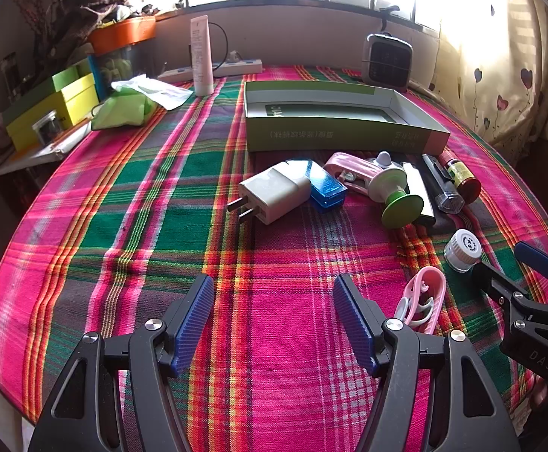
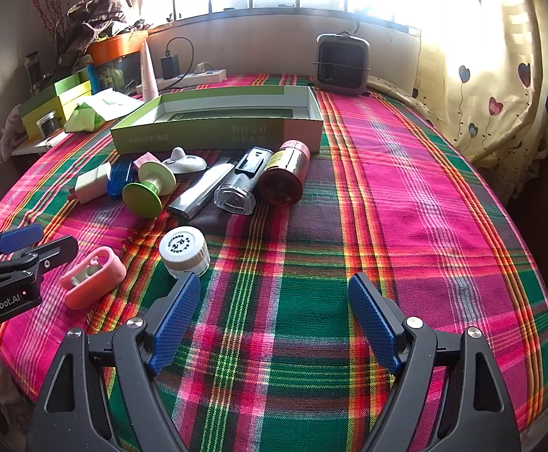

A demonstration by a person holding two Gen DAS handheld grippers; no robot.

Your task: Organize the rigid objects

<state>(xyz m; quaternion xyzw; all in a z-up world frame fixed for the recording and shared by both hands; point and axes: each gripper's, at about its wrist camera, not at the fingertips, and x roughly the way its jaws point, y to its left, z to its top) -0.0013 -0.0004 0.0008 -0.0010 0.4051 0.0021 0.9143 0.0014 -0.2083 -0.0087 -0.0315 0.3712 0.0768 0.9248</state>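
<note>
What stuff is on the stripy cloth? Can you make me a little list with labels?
surface: plaid cloth
box: green box, open, nothing loose inside
pile in front of box: white charger, blue case, green spool, red-capped bottle
nearer items: white-lidded jar, pink clip
left gripper: open, holding nothing
right gripper: open, holding nothing
</note>
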